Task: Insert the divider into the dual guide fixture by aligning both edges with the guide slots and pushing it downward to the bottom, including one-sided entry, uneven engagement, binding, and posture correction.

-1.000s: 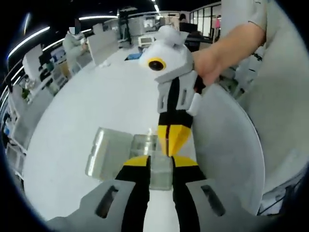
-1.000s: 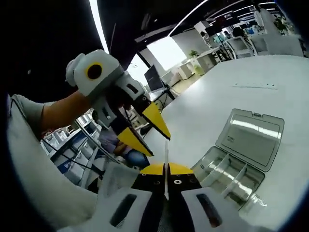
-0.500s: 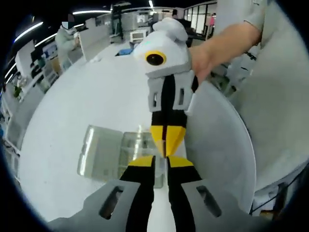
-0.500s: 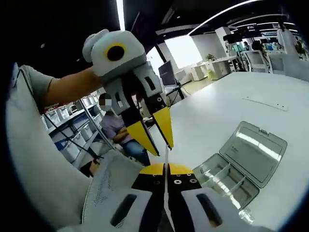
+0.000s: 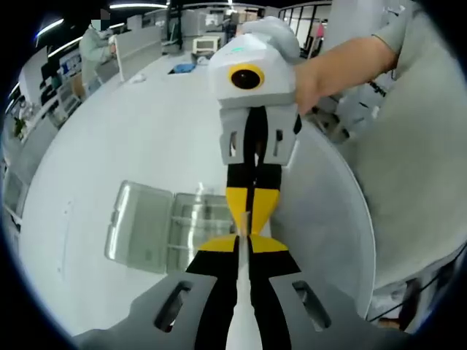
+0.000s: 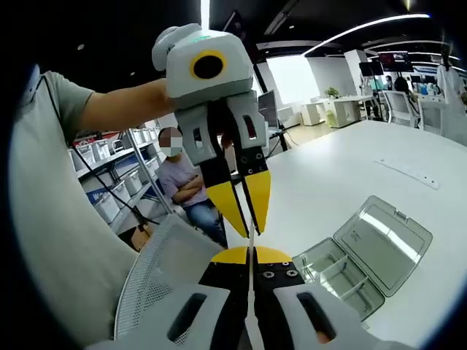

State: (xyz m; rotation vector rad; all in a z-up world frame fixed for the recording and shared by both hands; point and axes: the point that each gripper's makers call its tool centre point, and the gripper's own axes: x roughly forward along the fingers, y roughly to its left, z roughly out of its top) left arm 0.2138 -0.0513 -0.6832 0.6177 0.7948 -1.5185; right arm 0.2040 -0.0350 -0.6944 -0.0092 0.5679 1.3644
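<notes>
The divider is a thin clear plate seen edge-on, held in the air above the table. My right gripper is shut on its near edge. It also comes in from the top of the left gripper view as the right gripper, tips together. My left gripper has its jaws a narrow gap apart, one on each side of the divider. From the right gripper view the left gripper points down at the divider's far edge. The clear guide box lies below with its lid open flat.
The box sits on a white round table near its edge. A mesh chair back stands close beside the table. A person sits further back. Desks and chairs fill the room beyond.
Both grippers have lined up tip to tip over the box. My left gripper's jaws have narrowed around the divider. Both views have shifted with the hands.
</notes>
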